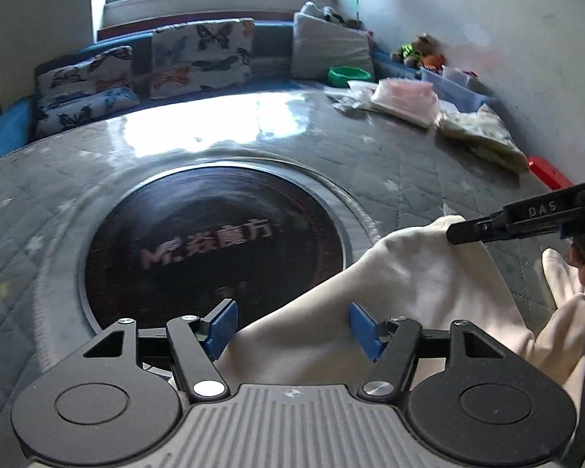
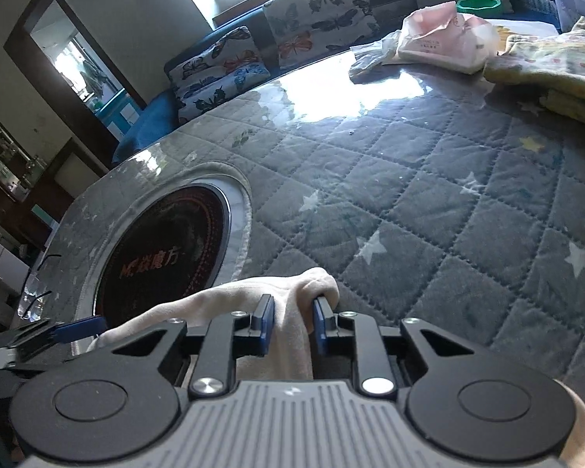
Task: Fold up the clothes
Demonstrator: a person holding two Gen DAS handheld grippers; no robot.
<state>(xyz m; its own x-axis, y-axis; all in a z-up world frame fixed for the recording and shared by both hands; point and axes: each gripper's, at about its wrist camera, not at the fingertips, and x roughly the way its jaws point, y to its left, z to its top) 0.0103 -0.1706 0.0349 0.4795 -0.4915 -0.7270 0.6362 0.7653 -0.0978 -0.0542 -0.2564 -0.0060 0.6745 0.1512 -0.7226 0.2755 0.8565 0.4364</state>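
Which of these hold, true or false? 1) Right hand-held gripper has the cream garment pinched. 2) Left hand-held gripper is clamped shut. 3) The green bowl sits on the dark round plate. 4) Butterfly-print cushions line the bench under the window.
1) True: the right hand-held gripper has its pads closed on a bunched fold of the cream garment.
2) False: the left hand-held gripper is open, its pads apart with the cloth lying loose between them.
3) False: the green bowl is at the far edge, well beyond the dark round plate.
4) True: butterfly-print cushions sit there.
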